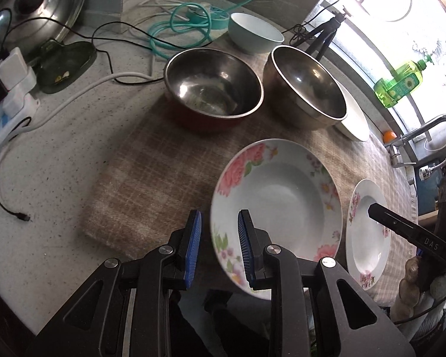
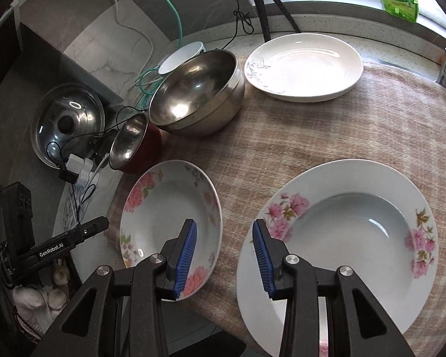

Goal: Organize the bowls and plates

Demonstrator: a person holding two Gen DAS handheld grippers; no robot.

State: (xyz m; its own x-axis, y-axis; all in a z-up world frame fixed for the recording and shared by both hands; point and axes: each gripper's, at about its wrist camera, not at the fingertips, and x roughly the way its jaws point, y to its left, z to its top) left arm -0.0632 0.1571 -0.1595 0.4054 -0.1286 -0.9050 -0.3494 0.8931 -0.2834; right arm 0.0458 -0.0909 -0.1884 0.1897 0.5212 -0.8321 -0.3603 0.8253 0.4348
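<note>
Two pink-flowered deep plates lie side by side on a checked cloth [image 1: 151,178]. My left gripper [image 1: 220,217] is open, with its jaws on either side of the left rim of one flowered plate [image 1: 276,196]. The pads do not press on it. My right gripper [image 2: 224,226] is open over the strip of cloth between that plate [image 2: 169,208] and the other flowered plate [image 2: 356,238]. Behind stand a red-sided steel bowl [image 1: 214,89], stacked steel bowls [image 1: 309,86], a pale blue bowl [image 1: 252,29] and a white plate [image 2: 303,65].
A pot lid [image 1: 44,0], a power strip [image 1: 12,104] and loose cables crowd the counter on the left. A small tripod [image 1: 327,35] stands behind the bowls. A green soap bottle [image 1: 401,83] and a faucet [image 1: 425,136] are by the window.
</note>
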